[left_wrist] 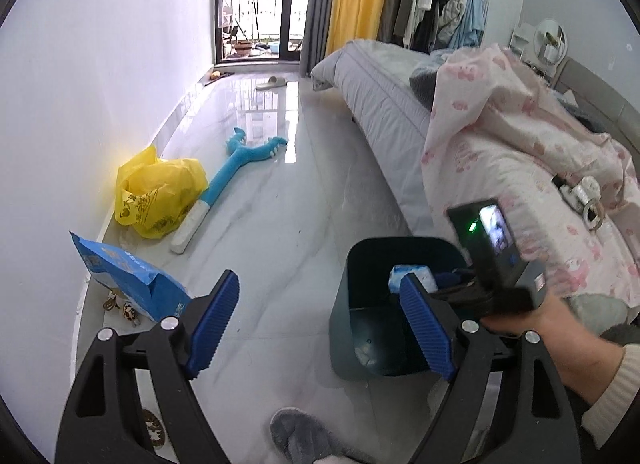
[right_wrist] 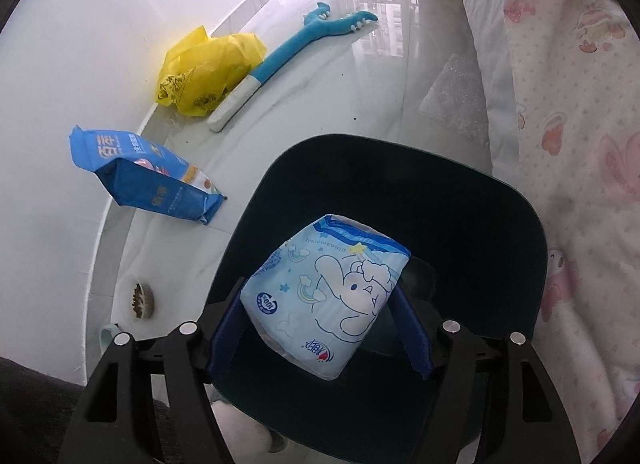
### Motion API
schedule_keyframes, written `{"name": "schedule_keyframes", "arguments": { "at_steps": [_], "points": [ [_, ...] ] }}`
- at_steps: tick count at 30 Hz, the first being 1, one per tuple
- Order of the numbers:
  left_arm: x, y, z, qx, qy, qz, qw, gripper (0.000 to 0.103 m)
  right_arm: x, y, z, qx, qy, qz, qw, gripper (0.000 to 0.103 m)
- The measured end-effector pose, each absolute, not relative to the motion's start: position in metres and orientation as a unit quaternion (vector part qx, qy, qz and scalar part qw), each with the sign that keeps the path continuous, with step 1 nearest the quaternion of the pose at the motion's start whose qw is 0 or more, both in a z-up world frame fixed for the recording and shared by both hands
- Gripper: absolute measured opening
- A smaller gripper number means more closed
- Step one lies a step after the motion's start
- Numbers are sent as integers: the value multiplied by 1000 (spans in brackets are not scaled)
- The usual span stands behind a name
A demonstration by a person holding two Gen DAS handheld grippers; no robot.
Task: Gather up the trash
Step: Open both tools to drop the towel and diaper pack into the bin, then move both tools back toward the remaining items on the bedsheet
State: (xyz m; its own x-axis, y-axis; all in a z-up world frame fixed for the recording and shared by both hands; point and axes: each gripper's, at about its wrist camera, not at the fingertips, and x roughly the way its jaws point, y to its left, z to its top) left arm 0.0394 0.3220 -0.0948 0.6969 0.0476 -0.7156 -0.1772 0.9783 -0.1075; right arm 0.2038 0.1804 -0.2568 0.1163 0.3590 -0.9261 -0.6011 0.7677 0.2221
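A dark teal waste bin stands on the pale floor beside the bed, seen from above in the right wrist view. My right gripper is over its mouth, shut on a light blue tissue pack with a cartoon print; both blue pads touch its sides. The left wrist view shows the same bin, the pack above it, and a hand holding the right gripper. My left gripper hangs open over the floor just left of the bin, with nothing between its fingers.
Along the wall lie a crumpled yellow plastic bag, a blue food bag and a long blue plush toy. A small bowl sits near the wall. The bed fills the right side. A grey slipper is below my left gripper.
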Motion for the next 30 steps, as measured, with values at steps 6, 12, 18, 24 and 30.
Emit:
{"name": "schedule_keyframes", "arguments": {
  "at_steps": [6, 12, 18, 24, 30],
  "points": [
    [41, 310, -73, -90, 355, 47, 929, 85, 199, 172, -255, -114, 573, 323, 744, 87],
    [44, 289, -60, -71, 332, 31, 940, 85, 196, 167, -227, -98, 545, 344, 758, 91],
    [47, 273, -43, -73, 310, 19, 948, 85, 191, 151, -189, -93, 505, 366, 776, 91],
    [54, 256, -34, -66, 299, 11, 952, 85, 190, 127, -155, -93, 466, 374, 796, 91],
    [61, 235, -19, -74, 282, -5, 957, 85, 195, 93, -128, -79, 438, 374, 814, 91]
  ]
}}
